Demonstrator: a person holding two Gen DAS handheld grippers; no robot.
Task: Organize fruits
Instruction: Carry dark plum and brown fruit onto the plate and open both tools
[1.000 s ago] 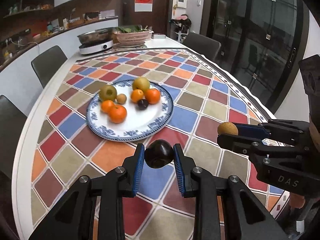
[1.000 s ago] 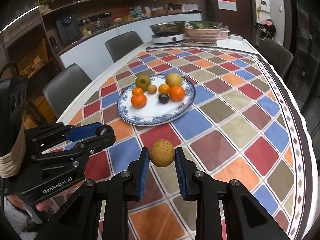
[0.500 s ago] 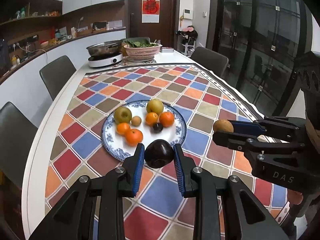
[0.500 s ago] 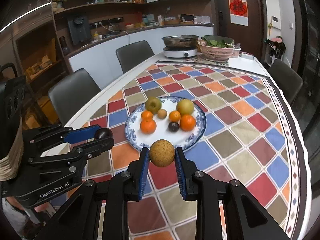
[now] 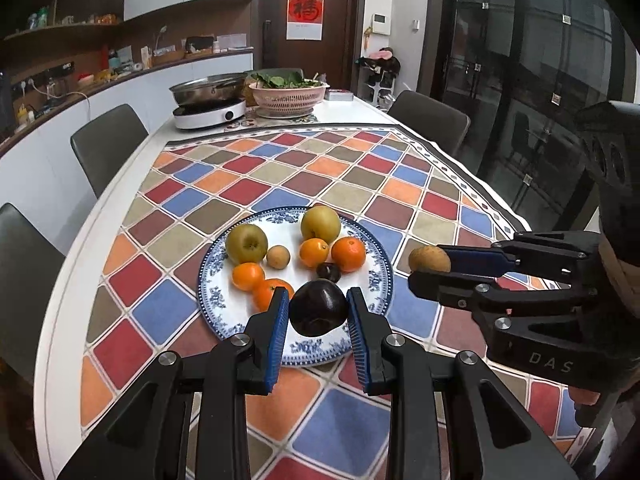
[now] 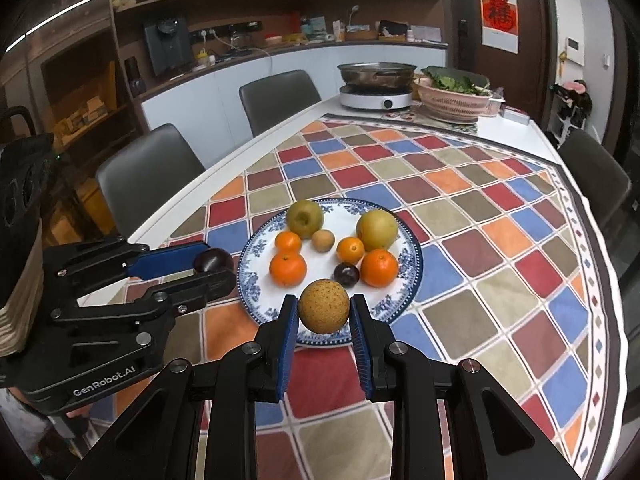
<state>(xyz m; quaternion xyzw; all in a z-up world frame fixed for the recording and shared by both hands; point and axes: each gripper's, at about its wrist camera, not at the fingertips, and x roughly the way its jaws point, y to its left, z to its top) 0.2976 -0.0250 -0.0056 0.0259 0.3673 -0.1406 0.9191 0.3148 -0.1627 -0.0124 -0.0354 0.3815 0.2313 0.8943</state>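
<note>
My left gripper [image 5: 318, 312] is closed on a dark plum [image 5: 318, 309], pinched at its widest part so it cannot roll out. My right gripper [image 6: 324, 312] clamps a speckled brown fruit [image 6: 324, 306] the same way. I hold both above the near rim of the plate [image 5: 224, 330] (seven fruits lie there, clustered toward the back), where free space seems left for them.

Even indoor light from above keeps the checked tablecloth [image 5: 360, 184] bright and sharp with only soft shadows, while both fisheye views bow hard toward black vignetted corners, the glass doors [image 5: 520, 80] reflect dimly, and the shelves [image 6: 80, 92] sit in gloom.
</note>
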